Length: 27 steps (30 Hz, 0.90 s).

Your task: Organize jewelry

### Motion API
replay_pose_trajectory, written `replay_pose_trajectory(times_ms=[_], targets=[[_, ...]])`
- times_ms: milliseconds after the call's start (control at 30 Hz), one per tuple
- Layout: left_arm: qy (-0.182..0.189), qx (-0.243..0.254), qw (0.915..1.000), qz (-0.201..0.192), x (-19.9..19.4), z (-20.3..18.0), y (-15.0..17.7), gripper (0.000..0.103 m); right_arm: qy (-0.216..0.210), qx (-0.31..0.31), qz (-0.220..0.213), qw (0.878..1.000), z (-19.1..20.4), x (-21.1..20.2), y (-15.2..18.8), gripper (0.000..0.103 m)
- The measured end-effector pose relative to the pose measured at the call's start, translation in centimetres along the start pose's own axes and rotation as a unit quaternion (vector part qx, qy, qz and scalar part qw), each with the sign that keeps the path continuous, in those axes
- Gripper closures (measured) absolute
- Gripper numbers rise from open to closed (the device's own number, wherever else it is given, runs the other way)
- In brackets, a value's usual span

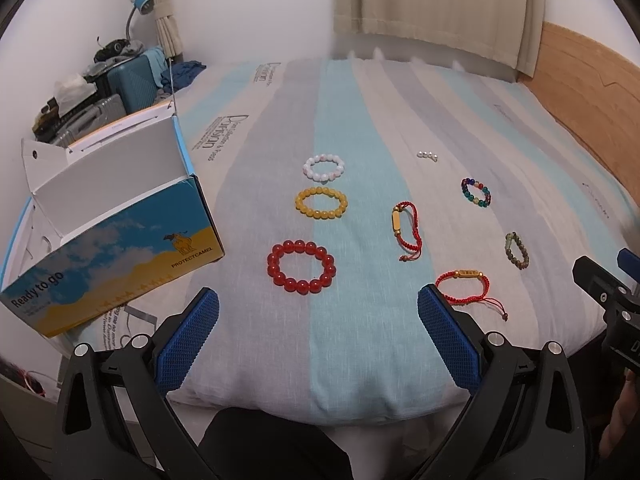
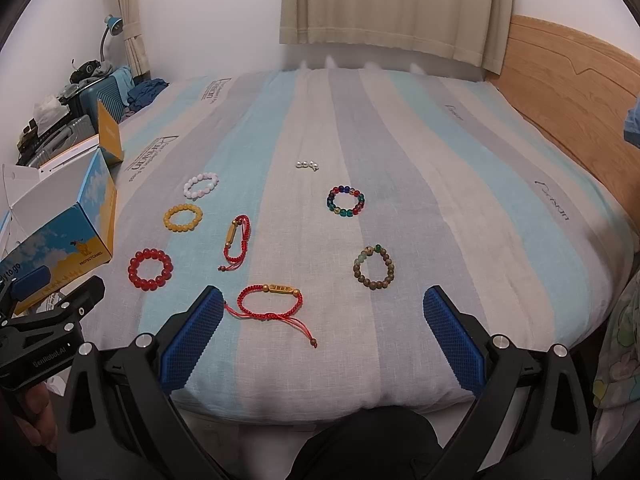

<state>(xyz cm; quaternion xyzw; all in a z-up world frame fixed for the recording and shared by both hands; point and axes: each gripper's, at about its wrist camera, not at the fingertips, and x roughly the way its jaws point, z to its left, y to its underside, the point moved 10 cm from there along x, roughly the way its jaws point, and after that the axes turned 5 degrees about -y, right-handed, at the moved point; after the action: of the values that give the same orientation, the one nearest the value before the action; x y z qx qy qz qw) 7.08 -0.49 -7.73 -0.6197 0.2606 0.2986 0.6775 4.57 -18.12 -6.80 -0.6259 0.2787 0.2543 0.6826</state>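
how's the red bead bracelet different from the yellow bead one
The red bead bracelet has darker, visibly bigger beads and forms a larger ring than the yellow bead bracelet. The red one lies nearest the camera in its column, the yellow one farther up the bed, below a white bracelet. Both are closed bead loops lying flat and untouched.

Left flank: the open box [image 1: 132, 236] stands on the bed [image 1: 360, 344] edge and walls off that side.
Centre lane: you have bare sheet between the red bead bracelet [image 1: 302, 266] and the near red cord bracelet [image 1: 466, 288].
Right flank: the wooden headboard [image 2: 560, 92] bounds it (sheet before it lies bare).
Far half: nothing past the pearls [image 2: 307, 165].
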Motion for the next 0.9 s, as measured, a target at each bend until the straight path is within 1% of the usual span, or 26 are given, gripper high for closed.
replay_pose_trajectory(times_ms=[400,533,900], targets=[[0.001,0.002,1.0000,0.000,-0.2,0.0,-0.1,0.006,0.003,0.004,0.006,1.000,0.0,-0.1,0.1,0.007],[0.003,0.001,1.0000,-0.004,-0.8,0.0,-0.5,0.006,0.001,0.007,0.006,1.000,0.3,-0.5,-0.1,0.007],[0.012,0.009,0.9999,0.003,-1.2,-0.5,-0.6,0.006,-0.002,0.008,0.008,1.000,1.1,-1.6,-0.3,0.007]])
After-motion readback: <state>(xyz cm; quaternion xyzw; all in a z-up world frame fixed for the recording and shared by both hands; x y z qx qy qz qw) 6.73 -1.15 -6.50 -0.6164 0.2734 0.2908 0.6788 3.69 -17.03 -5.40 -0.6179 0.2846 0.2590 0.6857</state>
